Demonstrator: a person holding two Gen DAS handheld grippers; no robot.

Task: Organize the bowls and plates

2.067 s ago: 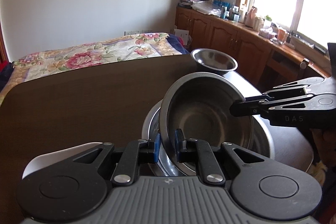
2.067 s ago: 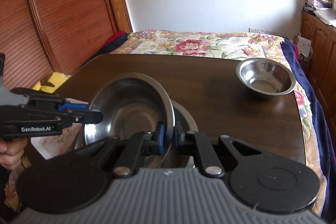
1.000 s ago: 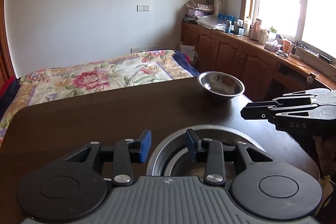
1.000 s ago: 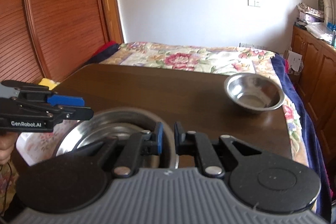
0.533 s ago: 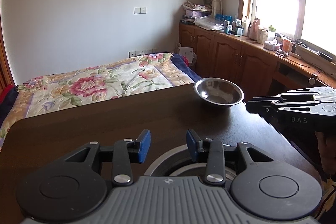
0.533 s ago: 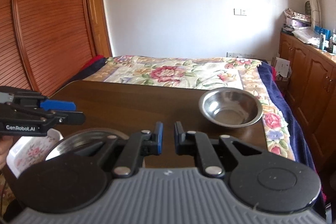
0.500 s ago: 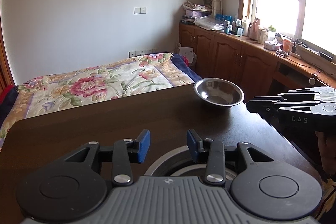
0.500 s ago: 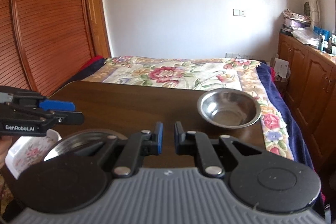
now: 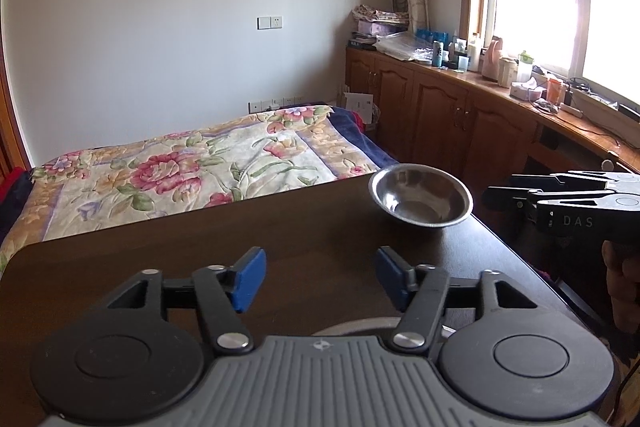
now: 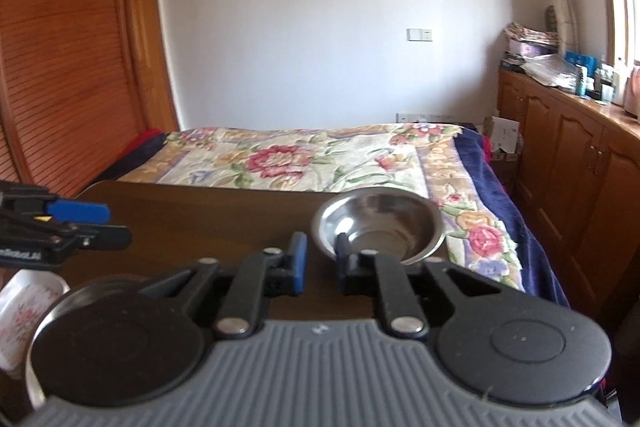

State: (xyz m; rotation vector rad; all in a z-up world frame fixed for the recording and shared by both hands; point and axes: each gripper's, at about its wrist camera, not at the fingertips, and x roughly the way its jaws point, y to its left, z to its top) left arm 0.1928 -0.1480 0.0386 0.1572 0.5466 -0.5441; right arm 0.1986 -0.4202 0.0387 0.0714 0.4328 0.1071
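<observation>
A bedroom in daylight: a floral bedspread [image 9: 192, 163] beyond a dark wooden table [image 9: 160, 267], wooden cabinets [image 9: 460, 123] under a bright window on the right, a slatted wardrobe door [image 10: 60, 67] on the left.

One small steel bowl [image 9: 420, 195] sits alone at the table's far right corner, very close to the edge above the bed. At the near edge a stack of larger steel bowls [image 10: 52, 311] shows only as a rim beneath the tools, and a white plate with a flower pattern [image 10: 24, 303] lies just to its left.

The left gripper [image 9: 318, 277] has its blue pads spread wide, having just been opening, with nothing between them. The right gripper [image 10: 320, 263] has also just been opening; its jaws stand a little apart and empty, lined up toward the small bowl, though whether they have reached it I cannot tell.

The small bowl looks like the next pick. The risk, as I see it, is that corner: a thin, slick rim nudged instead of pinched could slide the bowl off the table onto the bed. The narrow opening leaves little room for the rim, and the right view is blurred.

Readable writing: "DAS" on the right tool's side, seen from the left view; the left tool's label is too blurred to read.
</observation>
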